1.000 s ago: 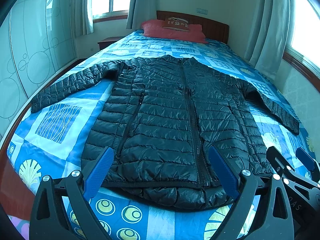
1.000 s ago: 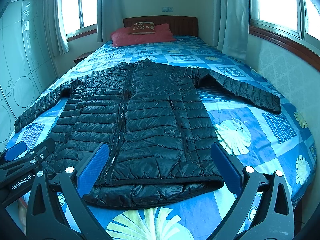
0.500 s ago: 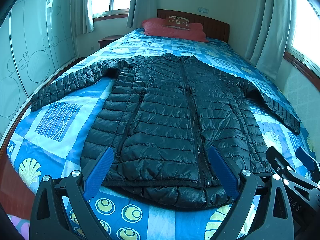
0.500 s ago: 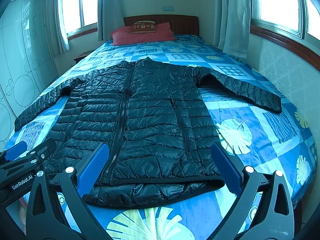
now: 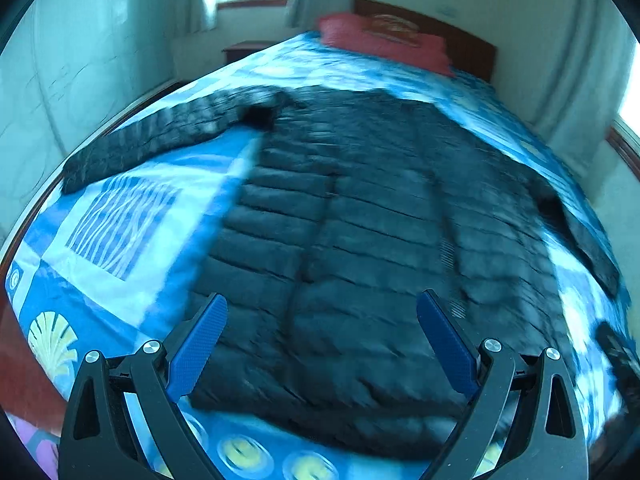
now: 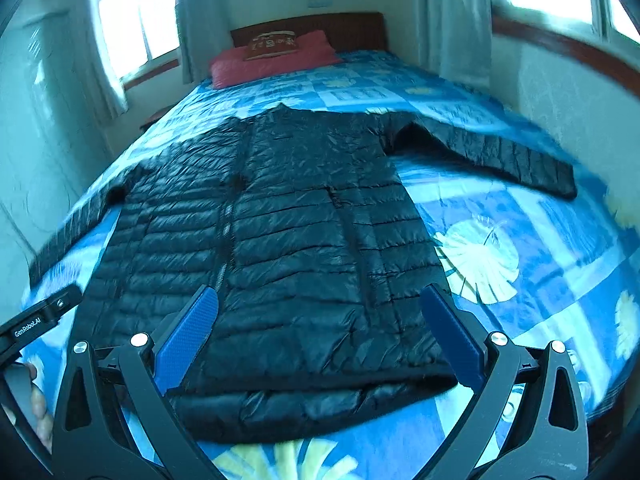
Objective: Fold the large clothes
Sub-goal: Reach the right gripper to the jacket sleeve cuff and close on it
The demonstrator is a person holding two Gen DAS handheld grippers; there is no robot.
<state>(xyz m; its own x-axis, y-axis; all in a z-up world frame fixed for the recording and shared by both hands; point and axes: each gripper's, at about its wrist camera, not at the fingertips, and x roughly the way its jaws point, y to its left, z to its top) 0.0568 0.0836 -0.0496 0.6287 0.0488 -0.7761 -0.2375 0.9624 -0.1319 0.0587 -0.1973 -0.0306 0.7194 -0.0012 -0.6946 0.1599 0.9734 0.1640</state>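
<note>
Left sleeve (image 5: 160, 140): quilted black arm of the coat, stretched out flat toward the bed's left edge, well apart from both tools.

Left tool (image 5: 320, 340): black frame with two blue ribbed pads spread wide, gripping nothing; it hangs over the left half of the hem. This view is motion-blurred, so fine detail is lost.

Coat (image 6: 280, 232): long black quilted down coat, lying front up and zipped on the bed, collar toward the headboard, hem toward the tools. Its long axis runs straight away from both tools.

Bed (image 6: 500, 208): mattress under a blue patchwork quilt with leaf and shell prints; a red pillow (image 6: 276, 60) sits at the far end against a dark wooden headboard (image 6: 344, 28).

Right tool (image 6: 318, 332): same black frame, blue pads likewise spread wide and empty, hanging over the right half of the hem.

Right sleeve (image 6: 500, 156): quilted black arm lying flat toward the bed's right edge, cuff well clear of the body panel.

Key relation: the hem is the nearest part to both tools, one corner on each side; each sleeve lies farther off, on its own tool's side. No fold is yet made.

Judgement: a sleeve or side panel would likely be brought across the zip line first, each by the tool nearer it.
</note>
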